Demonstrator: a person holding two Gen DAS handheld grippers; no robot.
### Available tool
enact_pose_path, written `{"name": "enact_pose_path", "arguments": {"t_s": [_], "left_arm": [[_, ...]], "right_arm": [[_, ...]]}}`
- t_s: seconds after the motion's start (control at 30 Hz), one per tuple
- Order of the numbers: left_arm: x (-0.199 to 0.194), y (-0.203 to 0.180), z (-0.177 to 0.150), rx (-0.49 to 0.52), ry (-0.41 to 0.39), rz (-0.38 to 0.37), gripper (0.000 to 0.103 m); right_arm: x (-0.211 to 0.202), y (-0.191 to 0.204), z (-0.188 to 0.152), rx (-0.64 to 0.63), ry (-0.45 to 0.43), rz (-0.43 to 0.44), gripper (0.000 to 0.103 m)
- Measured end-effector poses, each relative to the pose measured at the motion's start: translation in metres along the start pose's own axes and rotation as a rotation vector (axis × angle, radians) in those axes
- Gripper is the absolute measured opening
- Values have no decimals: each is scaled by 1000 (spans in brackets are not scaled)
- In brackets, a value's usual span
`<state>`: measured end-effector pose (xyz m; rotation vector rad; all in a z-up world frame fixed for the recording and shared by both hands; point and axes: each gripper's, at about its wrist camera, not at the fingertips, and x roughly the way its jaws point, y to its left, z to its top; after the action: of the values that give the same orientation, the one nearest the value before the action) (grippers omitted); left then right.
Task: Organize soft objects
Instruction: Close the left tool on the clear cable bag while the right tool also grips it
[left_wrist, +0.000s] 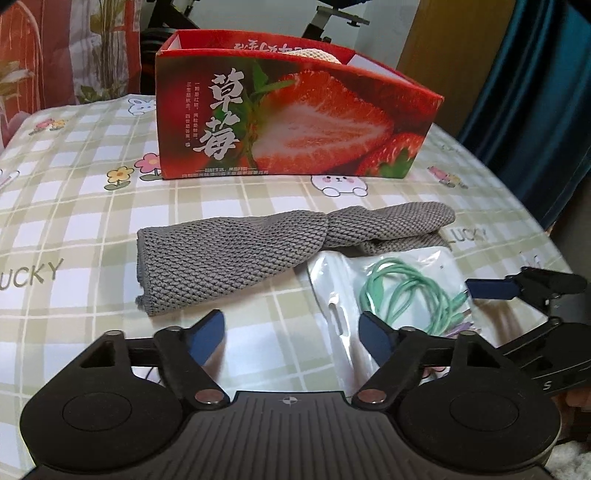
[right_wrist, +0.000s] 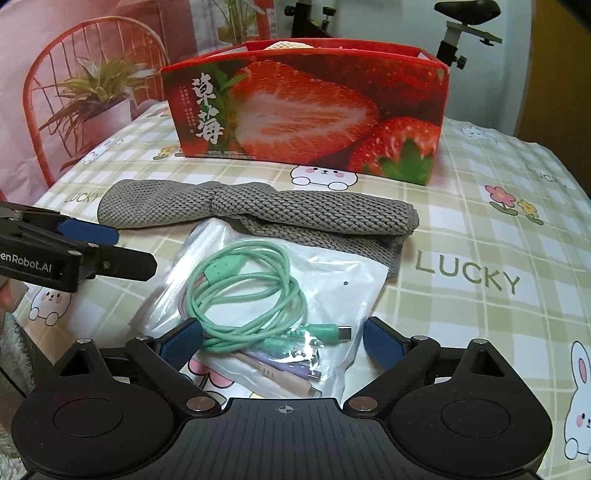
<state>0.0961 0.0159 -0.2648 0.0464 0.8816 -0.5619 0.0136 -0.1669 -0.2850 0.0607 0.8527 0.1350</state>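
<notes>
Checked tablecloth (right_wrist: 480, 229) carries grey cloth (right_wrist: 258, 210) and cable bag (right_wrist: 266, 295); both hand-held grippers gape, holding nothing.

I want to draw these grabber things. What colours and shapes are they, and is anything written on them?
Each handheld gripper, left and right, is matte black plastic with two round discs, triangular cut-outs, silver pivot screws and a ribbed middle plate bearing a small crosshair mark. Their angled fingers end in dark blue pads. White lettering ending "Robot.AI" runs along the left one's side.
</notes>
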Motion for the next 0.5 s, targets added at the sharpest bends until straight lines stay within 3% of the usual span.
{"name": "enact_pose_path", "arguments": {"t_s": [0.13, 0.23, 0.4, 0.5], "left_arm": [[0, 0, 0, -14, -9, -37, 64], [-1, -2, -1, -18, -19, -69, 60], [1, -4, -2, -20, -15, -121, 56], [6, -5, -4, -21, 2, -144, 54]], "right_arm": [[-3, -6, 0, 27, -9, 13, 86], [-6, -12, 1, 59, -17, 15, 79], [-10, -22, -2, 103, -24, 6, 78], [-9, -21, -2, 94, -32, 27, 69]]}}
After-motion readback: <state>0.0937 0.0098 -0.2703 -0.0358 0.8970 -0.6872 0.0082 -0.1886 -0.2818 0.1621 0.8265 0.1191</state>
